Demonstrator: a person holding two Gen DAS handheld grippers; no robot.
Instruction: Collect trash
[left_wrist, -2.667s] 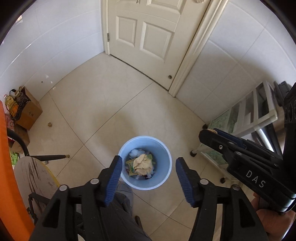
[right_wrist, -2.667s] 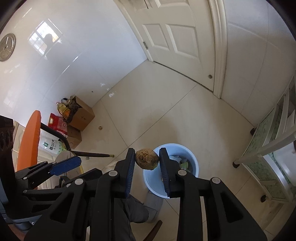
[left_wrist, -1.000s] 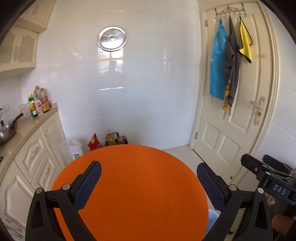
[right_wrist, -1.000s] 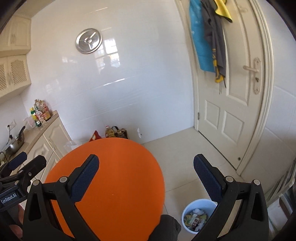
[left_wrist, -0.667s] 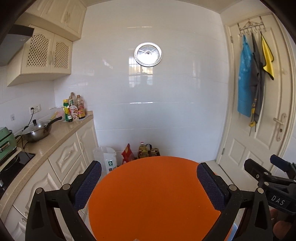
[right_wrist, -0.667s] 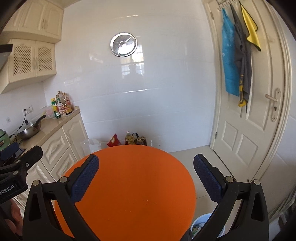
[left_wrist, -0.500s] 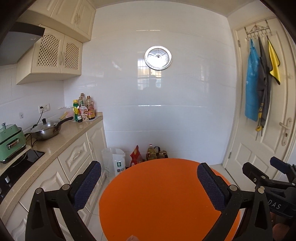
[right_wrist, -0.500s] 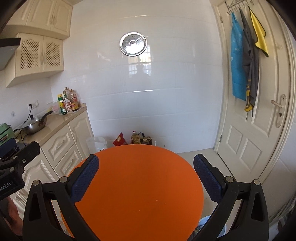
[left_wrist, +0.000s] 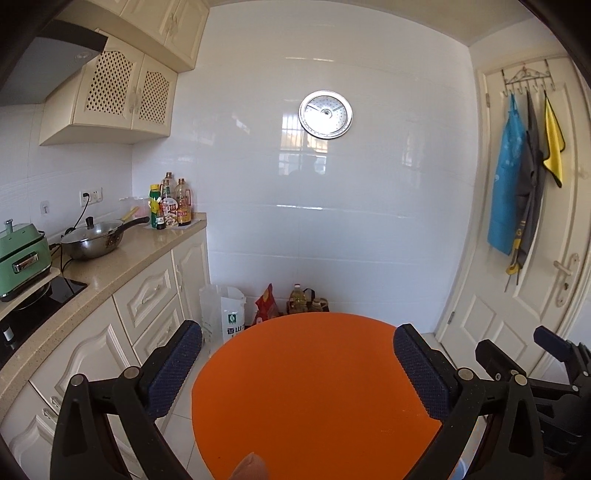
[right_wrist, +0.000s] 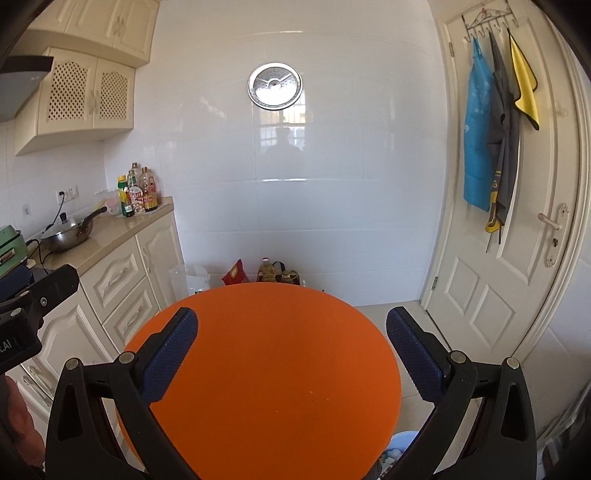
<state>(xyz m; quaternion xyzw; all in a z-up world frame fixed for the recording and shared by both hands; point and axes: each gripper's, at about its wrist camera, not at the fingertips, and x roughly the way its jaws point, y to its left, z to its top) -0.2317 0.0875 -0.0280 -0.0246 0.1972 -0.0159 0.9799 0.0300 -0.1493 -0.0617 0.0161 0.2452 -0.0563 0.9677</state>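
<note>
Both tongs (left_wrist: 297, 363) (right_wrist: 291, 354) agape, empty, above orange table (right_wrist: 266, 354).

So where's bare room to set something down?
The orange table top is almost wholly bare; only one small brownish item sits at its near edge. The counter is crowded: wok, bottles, green appliance.

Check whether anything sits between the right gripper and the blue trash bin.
Yes: the orange round table lies between the open right gripper and the blue trash bin, hiding all but the bin's rim below the table's right edge.
</note>
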